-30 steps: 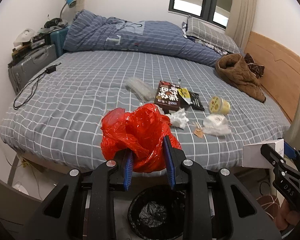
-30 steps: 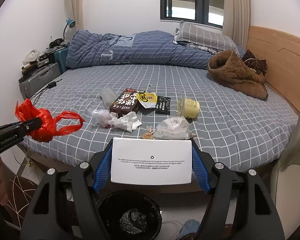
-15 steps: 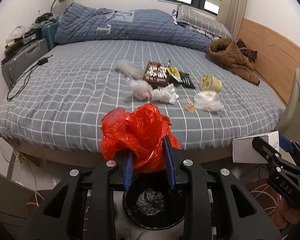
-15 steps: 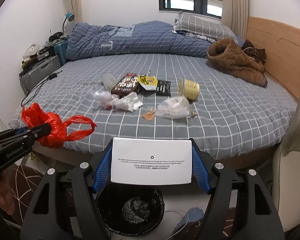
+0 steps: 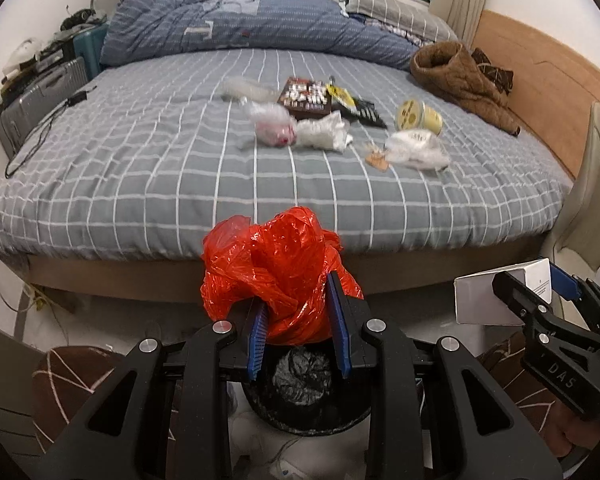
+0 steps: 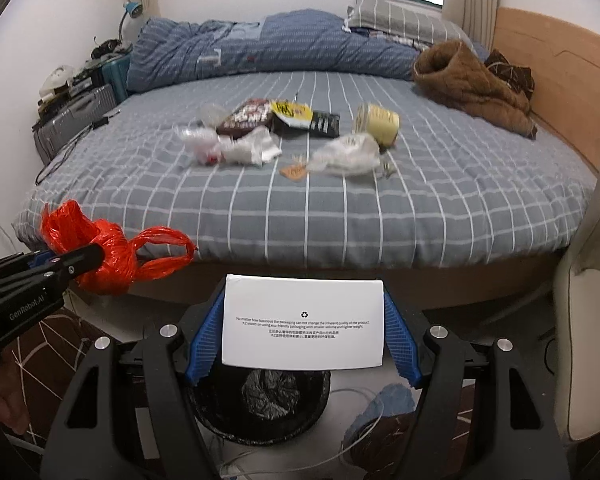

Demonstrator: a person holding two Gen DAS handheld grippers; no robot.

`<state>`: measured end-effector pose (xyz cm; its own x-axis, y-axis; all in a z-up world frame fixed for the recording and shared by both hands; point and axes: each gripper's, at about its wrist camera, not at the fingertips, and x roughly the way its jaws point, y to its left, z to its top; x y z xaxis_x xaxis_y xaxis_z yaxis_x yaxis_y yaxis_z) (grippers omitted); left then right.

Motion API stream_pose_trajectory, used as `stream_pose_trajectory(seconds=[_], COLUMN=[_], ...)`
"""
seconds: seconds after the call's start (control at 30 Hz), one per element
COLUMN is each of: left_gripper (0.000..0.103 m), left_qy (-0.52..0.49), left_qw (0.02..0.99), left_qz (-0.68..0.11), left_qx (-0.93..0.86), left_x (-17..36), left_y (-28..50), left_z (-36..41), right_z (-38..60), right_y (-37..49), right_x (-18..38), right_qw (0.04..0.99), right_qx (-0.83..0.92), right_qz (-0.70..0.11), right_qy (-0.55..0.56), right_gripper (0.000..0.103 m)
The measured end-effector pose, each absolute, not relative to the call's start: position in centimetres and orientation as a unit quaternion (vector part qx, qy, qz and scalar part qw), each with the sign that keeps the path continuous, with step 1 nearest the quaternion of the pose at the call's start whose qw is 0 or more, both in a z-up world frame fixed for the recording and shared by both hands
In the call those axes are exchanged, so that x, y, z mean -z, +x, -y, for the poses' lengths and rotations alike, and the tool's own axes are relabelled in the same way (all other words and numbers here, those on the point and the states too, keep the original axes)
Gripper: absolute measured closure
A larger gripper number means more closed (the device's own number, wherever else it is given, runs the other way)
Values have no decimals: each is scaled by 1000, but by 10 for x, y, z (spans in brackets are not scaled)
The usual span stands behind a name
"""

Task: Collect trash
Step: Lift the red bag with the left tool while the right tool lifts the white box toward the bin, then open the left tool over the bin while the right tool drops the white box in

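Above the bin (image 5: 306,420) both tools sit lower than before; left tool (image 5: 298,334) grips red bag (image 5: 276,268); right tool (image 6: 303,334) grips white box (image 6: 303,326)

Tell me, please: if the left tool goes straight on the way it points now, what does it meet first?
Probably the black trash bin on the floor. The left tool, shut on the red plastic bag, points down toward its opening; depth is unclear.
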<state>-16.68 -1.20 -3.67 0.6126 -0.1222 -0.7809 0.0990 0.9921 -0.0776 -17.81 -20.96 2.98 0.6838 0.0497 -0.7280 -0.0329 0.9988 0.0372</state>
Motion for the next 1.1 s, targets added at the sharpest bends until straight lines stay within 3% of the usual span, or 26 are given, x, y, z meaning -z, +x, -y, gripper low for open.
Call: stream_pose_trajectory(seconds=[1.1], left_gripper=[76], left_qy=[-2], left_qw=[818], left_qz=[-568], left_qx=[89], left_x=[199], left_y=[-112], left_z=[45], right_z=[226], right_y=[-132], right_x=[101], right_qw=[857], right_qx=[-4], right_qz=[-515], right_qy=[22], right_gripper=[35])
